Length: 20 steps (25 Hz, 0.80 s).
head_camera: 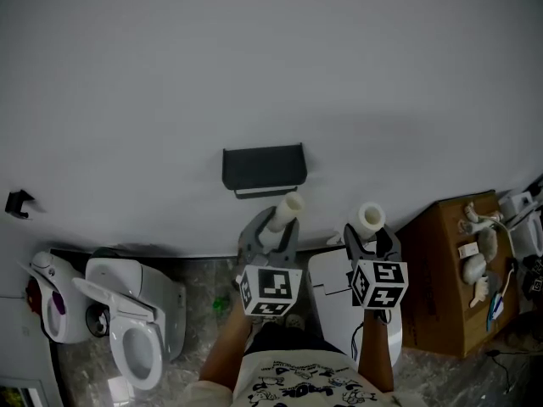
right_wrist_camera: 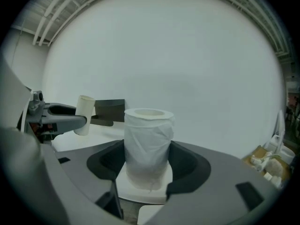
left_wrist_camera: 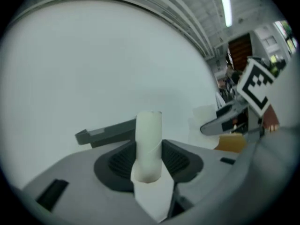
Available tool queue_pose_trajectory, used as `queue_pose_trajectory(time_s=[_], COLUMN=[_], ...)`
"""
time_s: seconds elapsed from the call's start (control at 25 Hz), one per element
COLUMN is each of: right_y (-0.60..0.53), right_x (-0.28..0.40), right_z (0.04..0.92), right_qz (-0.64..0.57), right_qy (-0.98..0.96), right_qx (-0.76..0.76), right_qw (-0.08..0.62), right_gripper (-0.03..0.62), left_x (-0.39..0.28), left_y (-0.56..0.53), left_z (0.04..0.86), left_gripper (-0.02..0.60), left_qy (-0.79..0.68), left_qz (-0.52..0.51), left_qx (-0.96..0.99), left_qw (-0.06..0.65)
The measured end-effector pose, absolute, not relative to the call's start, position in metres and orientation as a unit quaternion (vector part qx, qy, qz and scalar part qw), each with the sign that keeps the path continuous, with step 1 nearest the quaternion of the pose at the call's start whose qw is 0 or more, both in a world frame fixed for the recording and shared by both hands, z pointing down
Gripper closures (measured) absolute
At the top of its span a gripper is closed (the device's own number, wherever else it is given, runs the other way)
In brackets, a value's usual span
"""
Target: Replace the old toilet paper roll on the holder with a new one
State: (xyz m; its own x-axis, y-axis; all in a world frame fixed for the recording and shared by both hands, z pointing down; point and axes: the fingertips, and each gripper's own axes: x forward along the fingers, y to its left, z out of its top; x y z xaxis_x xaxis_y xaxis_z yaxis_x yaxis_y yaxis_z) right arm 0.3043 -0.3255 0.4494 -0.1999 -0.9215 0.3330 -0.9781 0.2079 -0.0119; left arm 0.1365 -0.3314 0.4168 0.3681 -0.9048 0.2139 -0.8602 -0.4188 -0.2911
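Old tube and new roll at the holder
The bare cardboard tube (head_camera: 288, 208) sits clamped in the left gripper (head_camera: 271, 231) just under the right end of the black wall holder (head_camera: 264, 167). The right gripper (head_camera: 371, 237) grips the fresh toilet paper roll (head_camera: 371, 217) upright, further right.

Dim, even lighting is recorded in the head view. The plain white wall (head_camera: 271, 58) is rendered grey and darkens toward the corners, and the black wall-mounted holder (head_camera: 264, 168) is reduced to a flat dark shape. A bright ceiling strip light (left_wrist_camera: 226, 6) is noted at the upper right of the left gripper view. Both gripper views are strongly curved at the edges and framed by black corners. The pale cardboard tube (left_wrist_camera: 148, 144) is rendered soft and smeared, while the white wrapped paper roll (right_wrist_camera: 147, 144) is shown sharper.
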Motion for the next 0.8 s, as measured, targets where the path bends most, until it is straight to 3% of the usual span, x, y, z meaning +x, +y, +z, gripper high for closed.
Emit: queue_pose_trajectory(time_s=[0.48, 0.8], right_y=[-0.332, -0.336], right_x=[0.268, 0.254], right_z=[0.449, 0.455], right_qz=[0.099, 0.082], right_qy=[-0.777, -0.772], right_qx=[0.606, 0.607], right_qw=[0.138, 0.169], right_gripper=[0.304, 0.304], left_x=[-0.001, -0.041], left_y=[-0.31, -0.303], left_z=[0.374, 0.379], left_gripper=[0.405, 0.405], left_qy=[0.637, 0.668], left_qz=[0.021, 0.02], left_qx=[-0.768, -0.742], left_qw=[-0.054, -0.061])
